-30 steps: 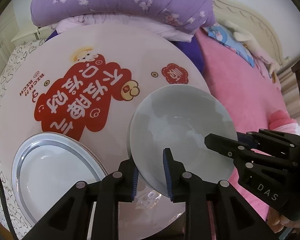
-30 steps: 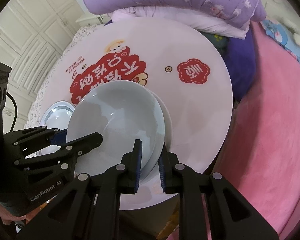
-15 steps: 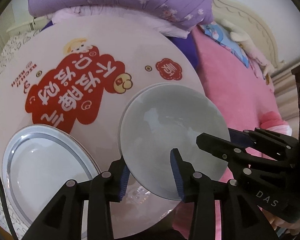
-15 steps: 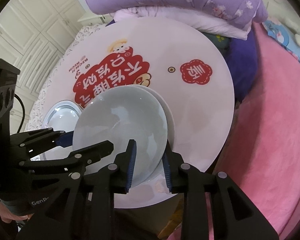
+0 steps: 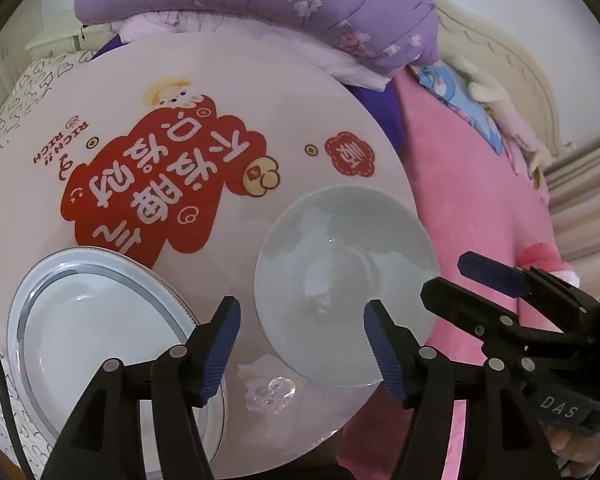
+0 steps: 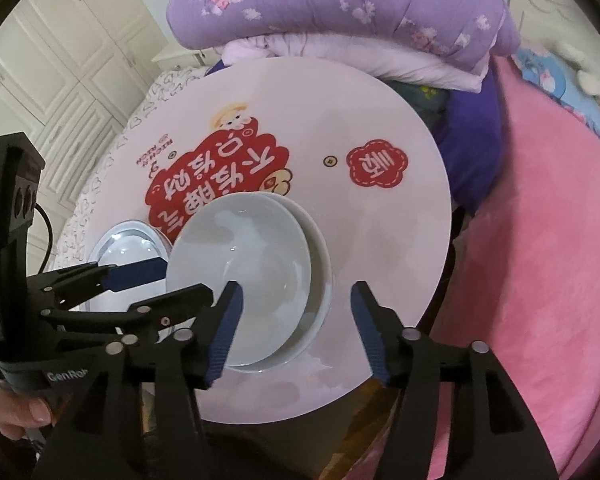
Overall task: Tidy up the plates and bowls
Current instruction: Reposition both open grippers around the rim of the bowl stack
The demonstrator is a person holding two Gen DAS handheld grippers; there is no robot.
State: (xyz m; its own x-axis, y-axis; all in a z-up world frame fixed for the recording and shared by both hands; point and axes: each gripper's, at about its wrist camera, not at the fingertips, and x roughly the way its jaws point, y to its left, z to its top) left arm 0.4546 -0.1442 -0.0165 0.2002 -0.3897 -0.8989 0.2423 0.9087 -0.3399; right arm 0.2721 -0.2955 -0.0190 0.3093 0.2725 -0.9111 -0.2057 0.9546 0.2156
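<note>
Step in hand: release. Pale grey ceramic bowl (image 6: 244,276) sits nested in second like bowl, near front edge of round white printed bench (image 5: 260,92). Your left tool (image 5: 300,346) and right tool (image 6: 296,330) both opening, pads clear of rim, both pitched steeply down. Next: lift clear, then address silver-rimmed white plate (image 5: 92,332) at left.

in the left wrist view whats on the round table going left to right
rimmed plate → red print → pale bowl → right gripper coming in over the pink bedding
</note>
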